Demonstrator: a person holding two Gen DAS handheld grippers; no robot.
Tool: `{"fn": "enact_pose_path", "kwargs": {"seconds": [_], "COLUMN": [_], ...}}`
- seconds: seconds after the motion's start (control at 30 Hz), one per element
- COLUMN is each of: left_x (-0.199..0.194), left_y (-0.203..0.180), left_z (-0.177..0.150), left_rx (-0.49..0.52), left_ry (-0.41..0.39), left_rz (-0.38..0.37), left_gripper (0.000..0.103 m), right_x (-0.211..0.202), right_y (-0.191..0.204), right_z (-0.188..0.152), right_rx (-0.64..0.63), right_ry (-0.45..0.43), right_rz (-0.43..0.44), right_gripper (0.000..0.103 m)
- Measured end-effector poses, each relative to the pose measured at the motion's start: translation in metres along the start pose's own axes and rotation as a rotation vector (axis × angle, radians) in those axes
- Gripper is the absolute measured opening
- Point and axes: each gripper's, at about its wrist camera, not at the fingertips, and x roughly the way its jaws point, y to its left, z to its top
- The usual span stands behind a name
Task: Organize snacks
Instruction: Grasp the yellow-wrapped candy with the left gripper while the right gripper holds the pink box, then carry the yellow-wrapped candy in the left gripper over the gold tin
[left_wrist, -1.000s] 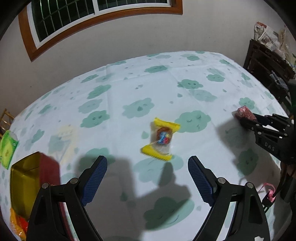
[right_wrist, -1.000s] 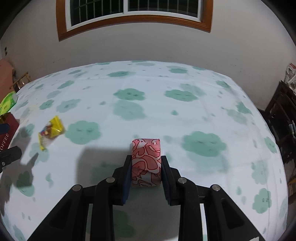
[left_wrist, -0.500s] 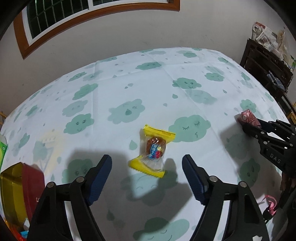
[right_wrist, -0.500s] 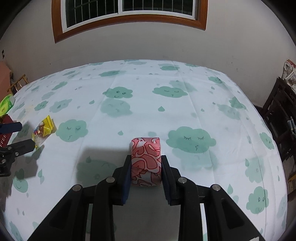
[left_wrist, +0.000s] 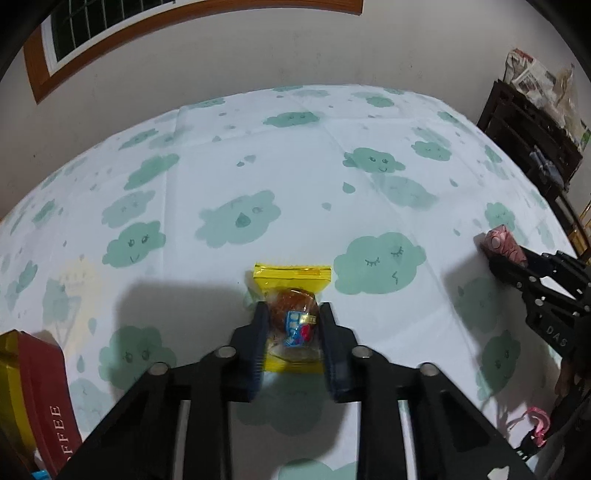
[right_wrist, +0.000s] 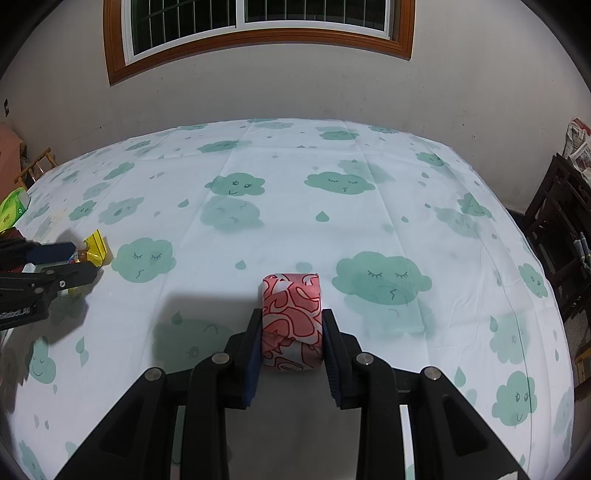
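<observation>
Your left gripper (left_wrist: 291, 328) has just clamped shut on the yellow snack packet (left_wrist: 293, 317), whose long axis runs straight ahead between the jaws, still on the tablecloth (left_wrist: 258, 177). The right gripper (right_wrist: 291, 332) grips the pink wrapped snack (right_wrist: 291, 317). The coffee box (left_wrist: 40, 387) sits nearest your left, so lift that way.

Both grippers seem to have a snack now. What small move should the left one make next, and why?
Probably lift straight up. The left gripper has just closed on the yellow-wrapped snack, which lies on the cloud-print tablecloth. The right gripper already grips its pink-wrapped snack.

A wood-framed window (right_wrist: 258, 33) sits in the beige wall (right_wrist: 295, 88); a dark wooden shelf (left_wrist: 532, 136) stands right.
</observation>
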Motion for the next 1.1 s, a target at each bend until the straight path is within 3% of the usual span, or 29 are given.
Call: {"fn": "enact_pose_path", "kwargs": {"seconds": [0.27,0.7,1.1], "left_x": [-0.013,-0.051,-0.109], "left_y": [0.008,0.015,0.025], "left_z": [-0.009,-0.038,-0.065], "left_rx": [-0.039,-0.088,-0.126], "left_ry": [-0.006,0.027,0.010], "left_rz": [-0.006,0.064,0.106], "left_gripper": [0.021,0.021,0.021], "right_x": [0.000,0.000,0.000], "right_y": [0.000,0.001,0.001], "right_z": [0.000,-0.001,-0.001], "right_rx": [-0.001,-0.001,-0.002], "right_ry": [0.000,0.000,0.000], "right_rz": [-0.002,-0.002,-0.003], "right_gripper": [0.030,0.030,0.030]}}
